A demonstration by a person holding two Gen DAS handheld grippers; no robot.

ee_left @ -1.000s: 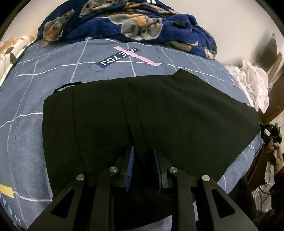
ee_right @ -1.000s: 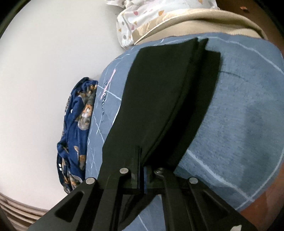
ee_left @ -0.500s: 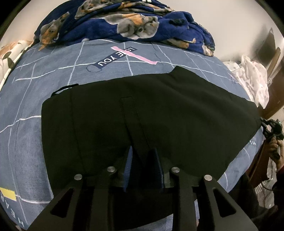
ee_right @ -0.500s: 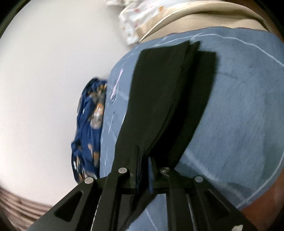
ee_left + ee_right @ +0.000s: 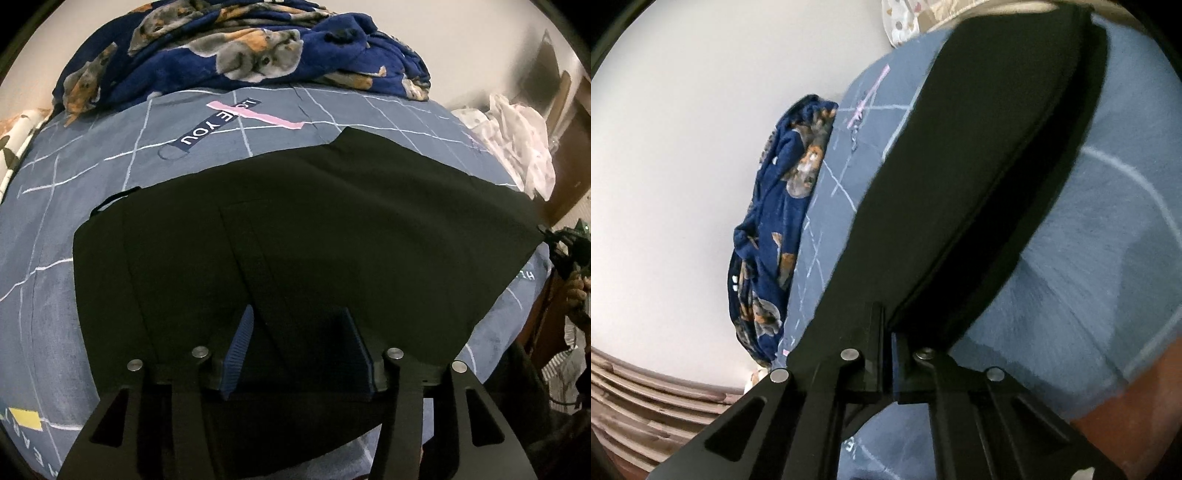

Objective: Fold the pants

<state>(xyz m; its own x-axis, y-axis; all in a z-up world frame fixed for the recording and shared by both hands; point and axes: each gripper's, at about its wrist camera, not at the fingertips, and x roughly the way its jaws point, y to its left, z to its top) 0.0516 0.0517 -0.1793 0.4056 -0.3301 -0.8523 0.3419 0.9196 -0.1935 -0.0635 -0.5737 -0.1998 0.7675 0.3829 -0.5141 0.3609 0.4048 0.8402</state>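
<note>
Two grippers worked one pair of black fabric pants [image 5: 332, 229], which lay spread flat across a grey-blue bedsheet with white grid lines [image 5: 92, 173] on the bed. Left gripper [image 5: 297, 347]: its blue ribbed fingers [image 5: 238, 347] stood partly apart and opening, cloth lying between them but not pinched. Right gripper [image 5: 888, 332]: fingers fully closed on the pants' edge, which was lifted off the sheet, casting a dark shadow beside it. A navy fleece blanket printed with dogs [image 5: 240, 55] was heaped at the far edge of the bed against a pale wall. White crumpled cloth [image 5: 517, 140] sat at the right corner.
</note>
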